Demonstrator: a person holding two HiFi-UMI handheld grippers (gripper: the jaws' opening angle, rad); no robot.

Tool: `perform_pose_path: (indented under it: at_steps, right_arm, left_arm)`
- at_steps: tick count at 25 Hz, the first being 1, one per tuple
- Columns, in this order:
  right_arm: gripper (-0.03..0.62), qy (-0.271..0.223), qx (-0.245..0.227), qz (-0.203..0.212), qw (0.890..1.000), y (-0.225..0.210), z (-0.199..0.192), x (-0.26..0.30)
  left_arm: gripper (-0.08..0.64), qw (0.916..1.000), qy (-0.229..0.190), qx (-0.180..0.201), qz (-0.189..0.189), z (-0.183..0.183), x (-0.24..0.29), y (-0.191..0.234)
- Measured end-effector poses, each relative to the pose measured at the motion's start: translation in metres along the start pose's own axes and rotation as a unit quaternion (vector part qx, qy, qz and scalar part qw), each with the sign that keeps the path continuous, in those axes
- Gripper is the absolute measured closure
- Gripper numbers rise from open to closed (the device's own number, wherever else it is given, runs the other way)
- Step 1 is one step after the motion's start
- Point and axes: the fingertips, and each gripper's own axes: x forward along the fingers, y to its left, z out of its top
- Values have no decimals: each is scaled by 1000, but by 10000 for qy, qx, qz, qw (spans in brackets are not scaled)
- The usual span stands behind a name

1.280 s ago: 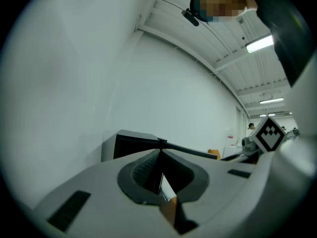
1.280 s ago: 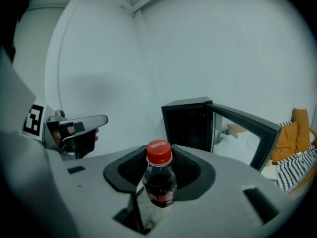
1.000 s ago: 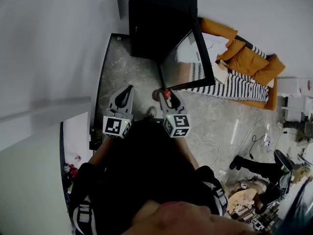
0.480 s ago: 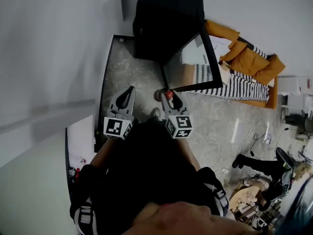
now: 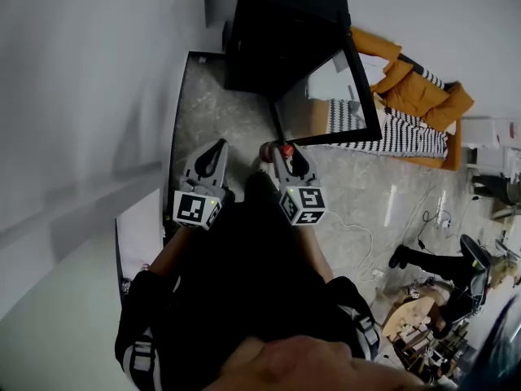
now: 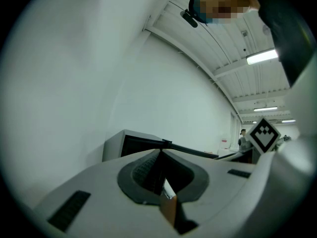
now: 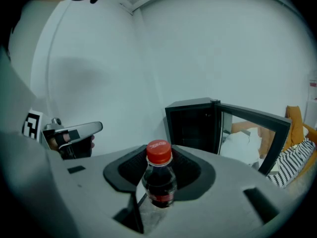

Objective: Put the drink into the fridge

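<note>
A small dark cola bottle (image 7: 159, 180) with a red cap stands upright between the jaws of my right gripper (image 7: 159, 158), which is shut on its body. In the head view the red cap (image 5: 286, 149) shows at the tip of the right gripper (image 5: 281, 153). The black fridge (image 5: 285, 39) stands ahead on the floor with its glass door (image 5: 330, 104) swung open to the right; the dark inside of the fridge (image 7: 190, 128) faces the bottle. My left gripper (image 5: 218, 147) is held beside it at the left, shut and holding nothing.
An orange sofa (image 5: 411, 88) with a striped cover (image 5: 391, 133) lies right of the fridge door. A white wall (image 5: 89, 96) runs along the left. A white cable (image 5: 350, 235) crosses the marble floor, and a person's black shoe (image 5: 400, 257) is at the right.
The fridge and its open door have drifted rightward in the head view as I shift. Both grippers keep their pose, the right one still holding the bottle.
</note>
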Motion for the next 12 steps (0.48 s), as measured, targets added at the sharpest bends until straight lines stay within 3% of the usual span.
perform_pose_path:
  at_steps: [12]
  right_arm:
    - [449, 35, 11, 255, 9997, -21, 14, 46]
  left_arm:
    - [554, 9995, 91, 2, 294, 1, 37, 17]
